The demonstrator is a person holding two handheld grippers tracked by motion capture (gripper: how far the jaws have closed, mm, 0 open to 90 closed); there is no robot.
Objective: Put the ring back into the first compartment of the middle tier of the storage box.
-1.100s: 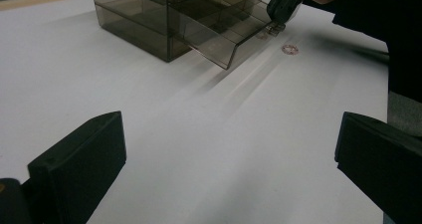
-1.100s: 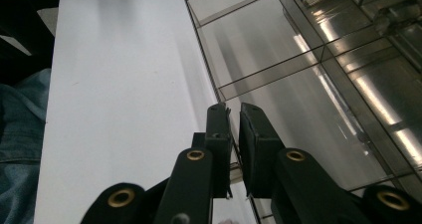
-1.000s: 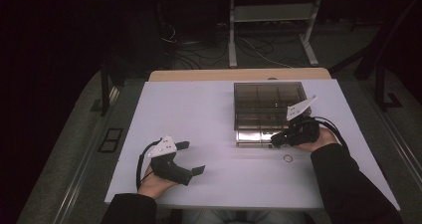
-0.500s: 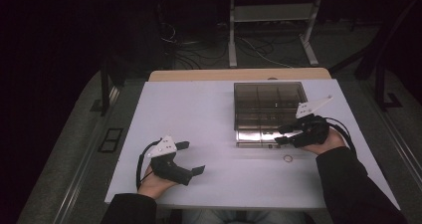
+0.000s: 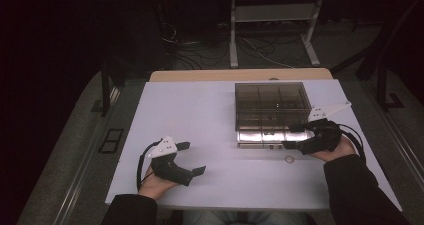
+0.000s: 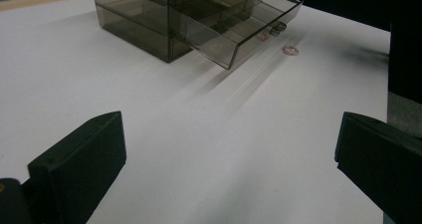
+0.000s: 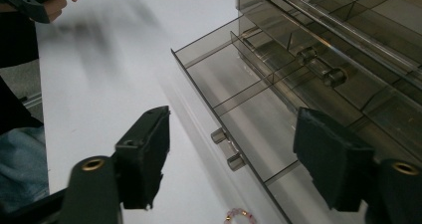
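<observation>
With the bottom drawer point(image 7: 259, 134) of the smoky organizer point(image 5: 272, 107) pulled out at far right, the right gripper point(image 5: 295, 136), jaws just opening and empty, must next collect the small ring point(image 5: 289, 159) lying nearby; the left gripper point(image 5: 192, 158) rests open.

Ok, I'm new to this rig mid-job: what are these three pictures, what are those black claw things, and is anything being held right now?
No robot here: a person holds a two-jaw gripper in each hand. The high view looks down on the white table. The other two come from cameras riding on each gripper, looking along its black jaws. The left gripper rests open near the table's front, holding nothing. The right gripper is at the smoky clear drawer box, whose bottom drawer is pulled out. Its jaws have just been opening and stand either side of the drawer's small handle without touching it. A small beaded ring lies on the table nearby.
</observation>
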